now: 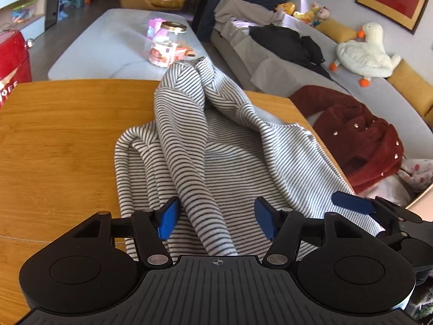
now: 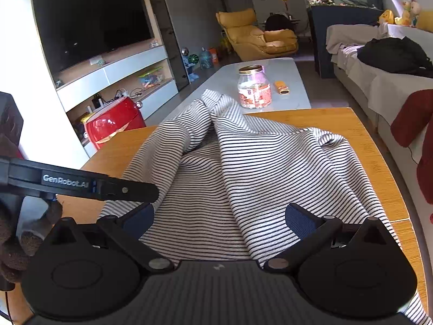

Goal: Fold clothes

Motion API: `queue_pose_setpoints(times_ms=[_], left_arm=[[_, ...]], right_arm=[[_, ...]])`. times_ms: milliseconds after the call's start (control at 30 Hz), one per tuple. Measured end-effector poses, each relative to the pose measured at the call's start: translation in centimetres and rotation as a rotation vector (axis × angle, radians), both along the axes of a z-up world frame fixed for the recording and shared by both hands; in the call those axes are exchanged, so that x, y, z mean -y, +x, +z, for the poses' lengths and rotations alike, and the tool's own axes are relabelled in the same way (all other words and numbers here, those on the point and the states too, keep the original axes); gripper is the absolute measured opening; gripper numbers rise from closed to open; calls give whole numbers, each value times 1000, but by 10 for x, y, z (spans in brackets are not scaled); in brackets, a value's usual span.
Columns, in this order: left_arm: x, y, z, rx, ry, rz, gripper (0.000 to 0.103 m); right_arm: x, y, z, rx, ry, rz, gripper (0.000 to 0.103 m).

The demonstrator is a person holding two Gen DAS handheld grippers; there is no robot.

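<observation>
While my left gripper (image 1: 216, 218) hangs low over the near edge of the wooden table (image 1: 59, 135), its blue pads (image 1: 168, 218) stand apart with a rolled sleeve of the striped top (image 1: 230, 149) running between them; I see cloth against the left pad only, so I call no grip yet. My right gripper (image 2: 219, 219) sits beside it, jaws spread wide over flat striped cloth, nothing pinched. From the right wrist view I see the left gripper's black finger crossing the top's near left hem. Beyond the jaws, the top lies rumpled across the table's middle, bunched to a peak at the far edge. Past that edge stands a glass jar (image 2: 254, 88) on a grey low table (image 2: 295, 81), with a sofa (image 1: 379, 100) along the right.
</observation>
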State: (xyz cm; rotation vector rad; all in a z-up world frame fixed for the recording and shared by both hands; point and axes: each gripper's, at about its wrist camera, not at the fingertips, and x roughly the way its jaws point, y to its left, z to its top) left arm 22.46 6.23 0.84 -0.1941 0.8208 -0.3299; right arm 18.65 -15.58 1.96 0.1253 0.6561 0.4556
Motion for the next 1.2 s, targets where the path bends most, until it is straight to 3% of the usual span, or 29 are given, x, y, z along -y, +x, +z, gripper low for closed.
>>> queue_pose_setpoints(times_ms=[67, 167, 267, 333, 467, 600, 733, 867, 933, 1000, 1100, 1167, 1200], left_arm=[[5, -3, 1, 31, 27, -21, 62], [9, 7, -8, -13, 52, -10, 62], [9, 15, -17, -18, 75, -1, 55], [12, 15, -16, 7, 119, -13, 32], [5, 9, -16, 22, 137, -53, 13], [-12, -4, -8, 14, 122, -74, 9], [-47, -14, 12, 40, 130, -14, 7], [-86, 3, 33, 123, 212, 112, 7], [-99, 18, 39, 157, 253, 178, 7], [-107, 33, 41, 179, 287, 237, 8], [-107, 39, 45, 196, 253, 289, 17], [-100, 27, 49, 228, 187, 292, 41], [-95, 18, 51, 251, 150, 287, 66]], right_arm=[[-6, -3, -4, -15, 8, 57, 103], [-16, -6, -10, -41, 20, 135, 103], [-21, 0, -23, -90, 56, 156, 103], [-18, -1, -23, -98, 87, 153, 103], [-7, 3, -20, -178, 151, 195, 103], [-4, -18, -15, -250, 139, 308, 103], [-5, -47, -9, -313, 137, 387, 103], [-17, -48, 14, -176, 36, 332, 103], [-32, -42, 28, -2, -110, 244, 101], [-52, -29, 37, 167, -270, 143, 92], [-74, 5, 35, 258, -395, 46, 78], [-85, 27, 27, 241, -425, 42, 77], [-89, 35, 21, 228, -442, 48, 77]])
